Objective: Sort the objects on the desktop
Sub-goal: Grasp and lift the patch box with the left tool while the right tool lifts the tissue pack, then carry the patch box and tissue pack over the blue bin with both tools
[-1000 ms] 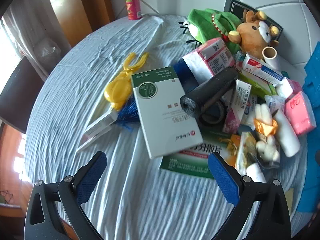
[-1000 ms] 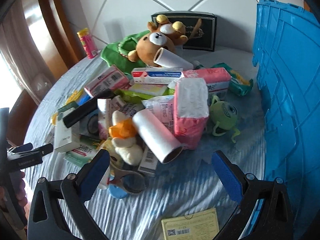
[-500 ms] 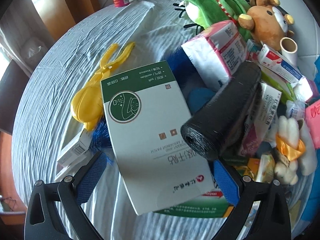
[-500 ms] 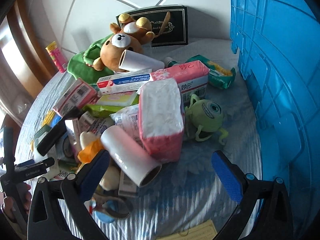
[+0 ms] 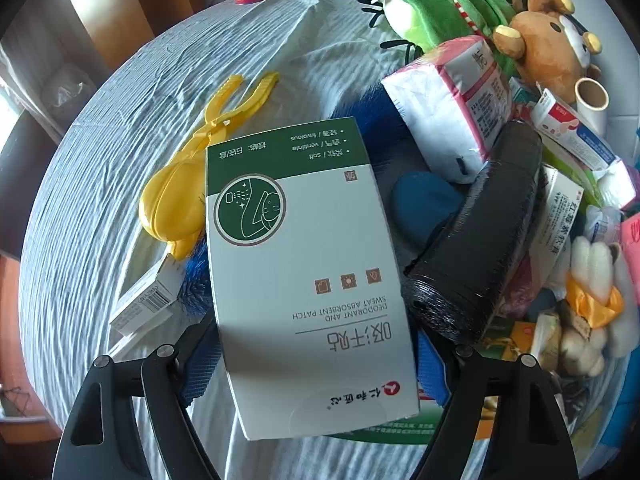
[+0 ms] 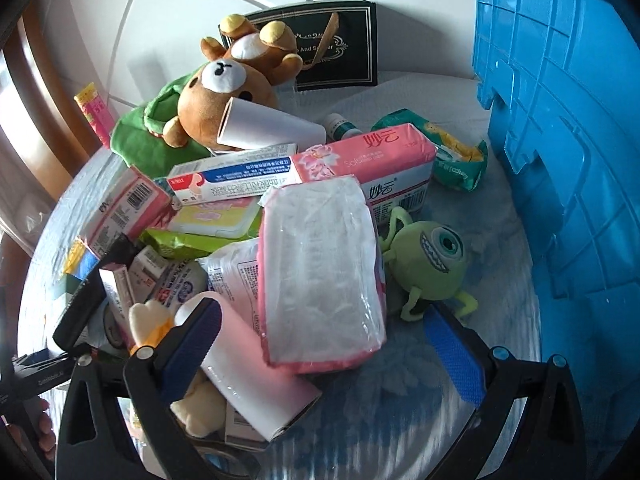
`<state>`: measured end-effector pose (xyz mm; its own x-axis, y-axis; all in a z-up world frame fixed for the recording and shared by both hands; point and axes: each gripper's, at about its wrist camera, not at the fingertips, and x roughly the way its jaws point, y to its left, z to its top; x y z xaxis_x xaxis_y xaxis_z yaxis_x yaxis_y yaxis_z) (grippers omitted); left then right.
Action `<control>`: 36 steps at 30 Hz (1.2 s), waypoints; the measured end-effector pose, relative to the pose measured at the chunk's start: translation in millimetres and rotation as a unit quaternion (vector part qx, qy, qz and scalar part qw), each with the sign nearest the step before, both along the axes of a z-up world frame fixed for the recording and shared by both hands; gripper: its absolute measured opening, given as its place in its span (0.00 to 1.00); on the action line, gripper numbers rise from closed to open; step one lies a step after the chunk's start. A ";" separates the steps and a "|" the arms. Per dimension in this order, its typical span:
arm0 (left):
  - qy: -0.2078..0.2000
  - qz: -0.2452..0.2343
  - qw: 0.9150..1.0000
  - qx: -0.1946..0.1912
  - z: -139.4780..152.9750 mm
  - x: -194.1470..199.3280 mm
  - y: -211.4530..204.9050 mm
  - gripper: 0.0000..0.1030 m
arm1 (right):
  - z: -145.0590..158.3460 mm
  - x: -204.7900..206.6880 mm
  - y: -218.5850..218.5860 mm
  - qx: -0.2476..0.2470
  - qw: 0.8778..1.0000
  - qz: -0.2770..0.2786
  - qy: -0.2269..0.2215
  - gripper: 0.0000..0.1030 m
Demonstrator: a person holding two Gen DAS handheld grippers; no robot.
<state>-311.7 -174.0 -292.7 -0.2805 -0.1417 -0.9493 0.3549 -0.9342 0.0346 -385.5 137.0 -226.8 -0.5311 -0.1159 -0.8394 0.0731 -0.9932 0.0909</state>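
My left gripper [image 5: 316, 364] has its jaws closing around the green-and-white patch box [image 5: 304, 272], which lies flat on the pile's near edge between the blue pads; I cannot tell whether they touch it yet. My right gripper [image 6: 324, 352] is also closing, its spread jaws straddling the pink tissue pack [image 6: 320, 276] and the white roll [image 6: 256, 376] without pressing them. Beyond sit the brown bear [image 6: 220, 100] and the blue crate [image 6: 560, 120].
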 end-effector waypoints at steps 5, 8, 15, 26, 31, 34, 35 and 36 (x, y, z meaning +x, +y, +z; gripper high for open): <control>0.003 0.002 1.000 0.007 -1.8 0.2 -2.3 0.77 | -8.2 -5.5 -1.6 0.016 1.000 0.005 -0.008 0.70; 0.011 -0.001 1.000 0.006 3.4 2.8 -2.6 0.76 | -13.1 -8.8 -0.6 0.013 1.000 0.004 -0.014 0.46; 0.048 -0.003 0.999 0.000 37.8 16.4 -5.4 0.74 | 15.8 6.0 -7.8 0.020 1.000 0.011 0.017 0.46; 0.125 -0.029 0.991 -0.025 112.7 51.2 18.1 0.74 | 96.7 55.7 -22.4 0.014 0.994 0.045 0.102 0.45; 0.163 -0.027 0.985 -0.042 148.3 72.4 38.8 0.74 | 124.1 78.7 -24.0 0.003 0.989 0.069 0.129 0.45; 0.186 -0.024 0.981 -0.053 166.4 84.2 53.4 0.74 | 138.8 92.3 -24.0 -0.006 0.985 0.089 0.146 0.45; 0.192 -0.025 0.980 -0.054 171.6 87.7 57.7 0.74 | 143.6 96.7 -24.4 -0.009 0.984 0.097 0.152 0.45; 0.198 -0.026 0.978 -0.054 176.4 91.1 61.9 0.74 | 148.0 100.7 -25.3 -0.010 0.982 0.104 0.157 0.45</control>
